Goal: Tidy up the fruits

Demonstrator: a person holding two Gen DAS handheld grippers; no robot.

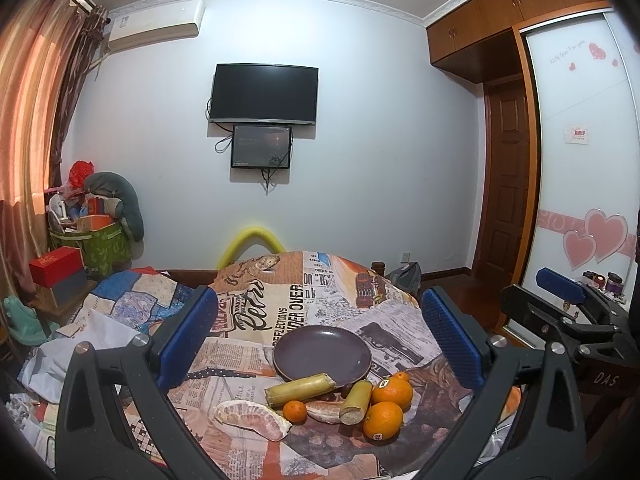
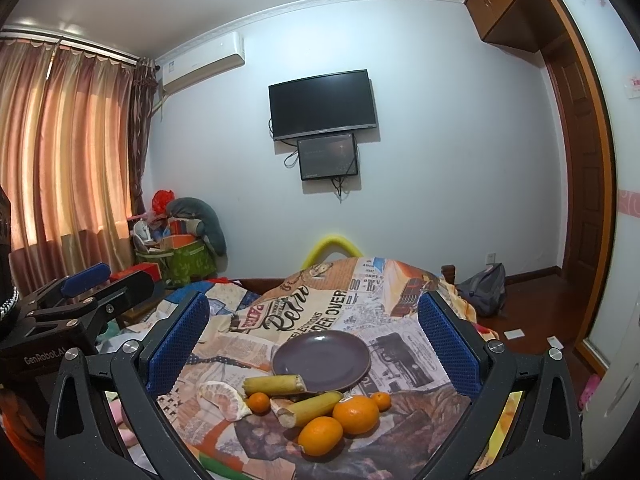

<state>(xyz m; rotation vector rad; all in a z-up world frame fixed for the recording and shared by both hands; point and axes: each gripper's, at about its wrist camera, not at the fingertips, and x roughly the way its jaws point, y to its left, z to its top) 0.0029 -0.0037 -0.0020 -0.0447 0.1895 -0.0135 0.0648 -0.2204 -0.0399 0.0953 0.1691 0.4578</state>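
The cloth-covered table (image 1: pixel 280 312) carried everything, and its newsprint cover lay rumpled and draped, so the first risk was that a snagged fold would drag the whole heap; the dark plate (image 1: pixel 322 352) sat near the middle, empty but for one end of a sugarcane piece (image 1: pixel 300 388) resting over its near rim, and a push on that stick seemed likely to tip or slide the plate; the left gripper (image 1: pixel 320 336) hung released above the pile, jaws spread wide with nothing between them, and the right gripper (image 2: pixel 314 340) hovered equally slack and empty, the two close side by side, so a collision between them looked possible if both reached in at once; the second sugarcane piece (image 1: pixel 356 402) leaned among the fruit and would probably roll if its neighbours were lifted; the peeled pomelo segment (image 1: pixel 254 420) lay at the left of the heap, soft and apt to tear or squash under a hard squeeze; the two large oranges (image 1: pixel 384 420) touched each other at the near right, round and free to roll off the sloping cloth edge; the small tangerine (image 1: pixel 295 411) lay between the pomelo and the cane, and another small one (image 1: pixel 400 377) sat behind the oranges, each small enough to slip from wide pads.
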